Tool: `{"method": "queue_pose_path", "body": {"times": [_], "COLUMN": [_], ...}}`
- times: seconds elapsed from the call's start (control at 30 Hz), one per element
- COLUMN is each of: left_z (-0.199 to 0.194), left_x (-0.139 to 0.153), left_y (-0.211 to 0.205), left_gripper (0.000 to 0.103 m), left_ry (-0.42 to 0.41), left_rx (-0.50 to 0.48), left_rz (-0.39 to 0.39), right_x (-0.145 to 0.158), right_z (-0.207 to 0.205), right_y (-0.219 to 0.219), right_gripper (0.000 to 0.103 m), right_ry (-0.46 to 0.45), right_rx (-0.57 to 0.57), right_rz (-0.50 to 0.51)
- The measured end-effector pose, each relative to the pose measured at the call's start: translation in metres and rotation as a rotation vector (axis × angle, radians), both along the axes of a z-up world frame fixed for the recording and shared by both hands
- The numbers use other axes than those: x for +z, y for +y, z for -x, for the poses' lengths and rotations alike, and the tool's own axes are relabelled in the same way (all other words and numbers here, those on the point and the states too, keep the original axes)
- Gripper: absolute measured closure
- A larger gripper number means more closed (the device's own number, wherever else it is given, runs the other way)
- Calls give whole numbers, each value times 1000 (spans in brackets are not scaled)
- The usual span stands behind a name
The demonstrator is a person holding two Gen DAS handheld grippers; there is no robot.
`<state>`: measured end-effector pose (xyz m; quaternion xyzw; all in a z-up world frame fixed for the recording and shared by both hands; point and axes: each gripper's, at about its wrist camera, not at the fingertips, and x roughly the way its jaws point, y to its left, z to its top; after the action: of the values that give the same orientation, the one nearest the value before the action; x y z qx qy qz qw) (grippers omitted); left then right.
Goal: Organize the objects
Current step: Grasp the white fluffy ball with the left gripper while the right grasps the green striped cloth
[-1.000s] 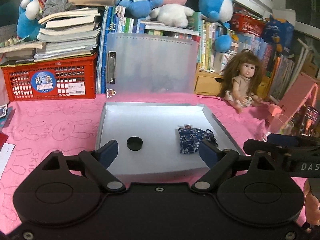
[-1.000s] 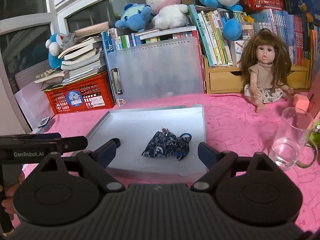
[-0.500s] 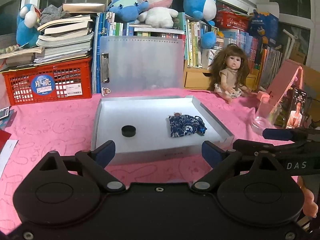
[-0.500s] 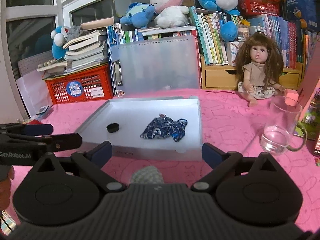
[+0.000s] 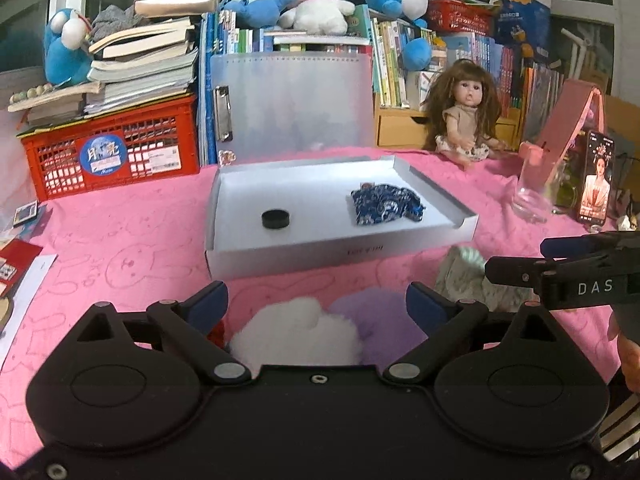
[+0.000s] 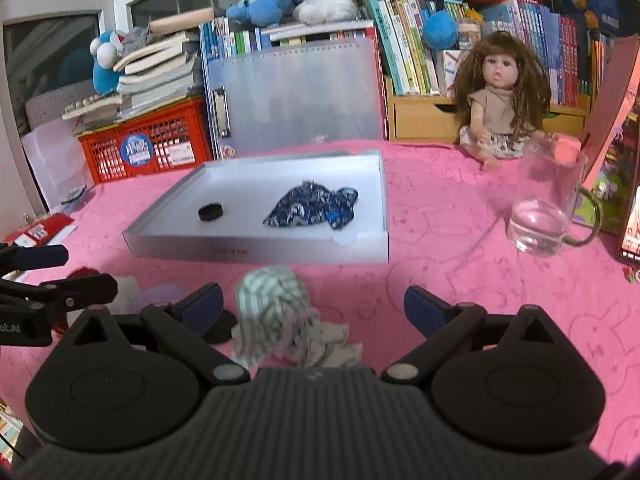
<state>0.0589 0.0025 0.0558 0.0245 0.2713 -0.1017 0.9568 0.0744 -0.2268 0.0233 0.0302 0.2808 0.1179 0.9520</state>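
With both grippers [image 5: 316, 304] [image 6: 312, 304] released, we select next: striped cloth [image 6: 276, 312] at twelve o'clock, destined for tray [image 6: 256, 254].

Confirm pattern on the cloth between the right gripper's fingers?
Green-and-white stripes on the cloth; clearest in right wrist view.

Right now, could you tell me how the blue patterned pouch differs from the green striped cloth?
The blue patterned pouch lies inside the white tray; the green striped cloth sits on the pink tablecloth, outside the tray. The pouch is dark with a white print; the cloth is pale and striped. The pouch lies fairly flat; the cloth bunches upward. Both are crumpled fabric, and neither is gripped.
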Motion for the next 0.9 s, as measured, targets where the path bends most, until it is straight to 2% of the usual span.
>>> {"method": "queue_pose_path", "body": {"times": [0.33,0.43,0.47,0.53,0.8,0.9], "left_z": [4,1,-2,-4,-8,-8], "left_x": [-17,-20,-21,-23,-31,-34], "left_y": [13,18,19,21,21,16], "left_gripper": [9,38,41,40,33,31], "left_ry": [37,64,83,96,100,94], "left_rx": [31,37,37,38,39,40], "left_rz": [11,41,57,84,79,53], "right_x": [-11,-13,-14,-14,-16,-17], "right_z": [-1,-2,-2,-3,-5,-6], "right_y": [4,5,5,6,8,10], "right_gripper": [2,2,2,2,3,4], "right_ry": [36,40,42,46,55,60], "right_rx": [1,-3,-5,-5,-3,-2], "right_rz": [2,4,4,2,8,12]}}
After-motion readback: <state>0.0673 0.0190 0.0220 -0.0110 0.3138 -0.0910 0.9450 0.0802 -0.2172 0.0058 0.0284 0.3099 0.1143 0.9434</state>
